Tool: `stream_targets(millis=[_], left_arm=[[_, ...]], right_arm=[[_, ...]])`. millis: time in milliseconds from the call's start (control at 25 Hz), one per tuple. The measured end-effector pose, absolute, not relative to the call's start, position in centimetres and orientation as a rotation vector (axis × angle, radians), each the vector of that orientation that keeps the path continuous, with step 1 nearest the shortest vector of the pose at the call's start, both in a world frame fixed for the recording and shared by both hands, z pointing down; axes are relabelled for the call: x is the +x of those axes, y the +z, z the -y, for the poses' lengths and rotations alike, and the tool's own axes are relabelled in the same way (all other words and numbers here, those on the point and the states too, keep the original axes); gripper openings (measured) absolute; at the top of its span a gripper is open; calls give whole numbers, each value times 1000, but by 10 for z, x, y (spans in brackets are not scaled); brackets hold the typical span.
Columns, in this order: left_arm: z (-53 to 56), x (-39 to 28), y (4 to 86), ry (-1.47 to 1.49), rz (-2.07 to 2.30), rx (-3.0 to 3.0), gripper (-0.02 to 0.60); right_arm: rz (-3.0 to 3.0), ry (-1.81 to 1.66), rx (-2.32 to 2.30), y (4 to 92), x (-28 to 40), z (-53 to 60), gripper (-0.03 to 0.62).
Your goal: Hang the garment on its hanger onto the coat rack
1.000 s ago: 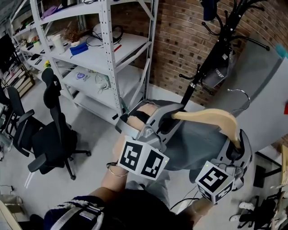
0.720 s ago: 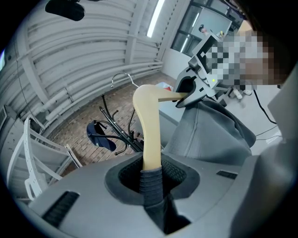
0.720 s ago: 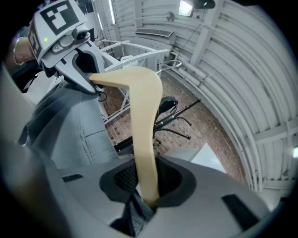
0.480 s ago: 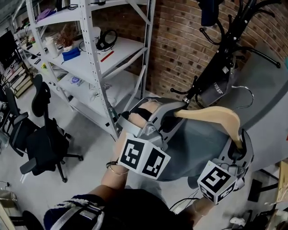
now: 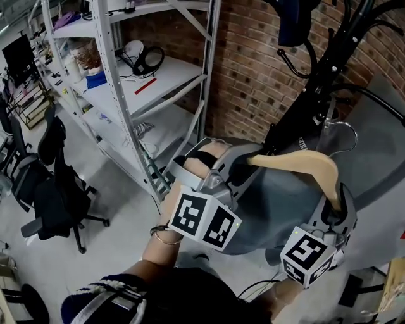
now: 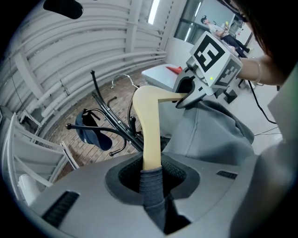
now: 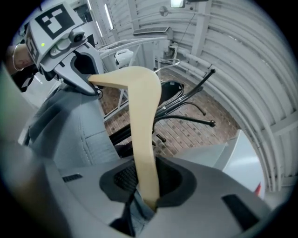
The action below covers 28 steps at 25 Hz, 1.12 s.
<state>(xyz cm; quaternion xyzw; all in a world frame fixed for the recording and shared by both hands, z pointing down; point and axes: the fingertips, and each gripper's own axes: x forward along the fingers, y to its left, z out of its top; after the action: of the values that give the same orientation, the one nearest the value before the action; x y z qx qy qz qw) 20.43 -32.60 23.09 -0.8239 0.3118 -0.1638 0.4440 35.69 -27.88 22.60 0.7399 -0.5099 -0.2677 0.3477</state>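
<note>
A pale wooden hanger (image 5: pixel 297 163) carries a grey garment (image 5: pixel 278 209) that droops beneath it. My left gripper (image 5: pixel 243 163) is shut on the hanger's left end, which is wrapped in fabric (image 6: pixel 151 174). My right gripper (image 5: pixel 334 205) clamps the hanger's right end (image 7: pixel 146 195), with garment cloth beneath the wood. The hanger's metal hook (image 5: pixel 338 130) points up toward the black coat rack (image 5: pixel 329 63), just short of its arms. A dark blue cap (image 5: pixel 292 19) hangs on the rack. Each gripper view shows the other gripper at the hanger's far end (image 6: pixel 188 98) (image 7: pixel 88 81).
White metal shelving (image 5: pixel 152 82) with small items stands at the left against a brick wall (image 5: pixel 253 57). A black office chair (image 5: pixel 60 190) sits on the floor at the far left. A grey panel (image 5: pixel 380 126) rises at the right behind the rack.
The head view has drawn nearer to the coat rack; shelving and chair slid left in it. Both grippers kept their hold on the hanger, which rose slightly toward the rack.
</note>
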Motion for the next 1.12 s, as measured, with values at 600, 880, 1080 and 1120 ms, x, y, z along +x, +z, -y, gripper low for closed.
stream_targets(millis=[600, 880, 1080, 1120], left_arm=[[415, 231, 260, -506, -753, -2083, 76], [449, 238, 284, -554, -730, -2126, 76], [463, 244, 297, -566, -720, -2136, 76], [464, 244, 300, -566, -718, -2136, 76]], right_arm=[[1406, -581, 1879, 263, 384, 371, 87], [1417, -521, 1849, 287, 391, 405, 87], [1414, -490, 1836, 299, 397, 419, 87], [1414, -485, 1834, 301, 397, 421, 87]])
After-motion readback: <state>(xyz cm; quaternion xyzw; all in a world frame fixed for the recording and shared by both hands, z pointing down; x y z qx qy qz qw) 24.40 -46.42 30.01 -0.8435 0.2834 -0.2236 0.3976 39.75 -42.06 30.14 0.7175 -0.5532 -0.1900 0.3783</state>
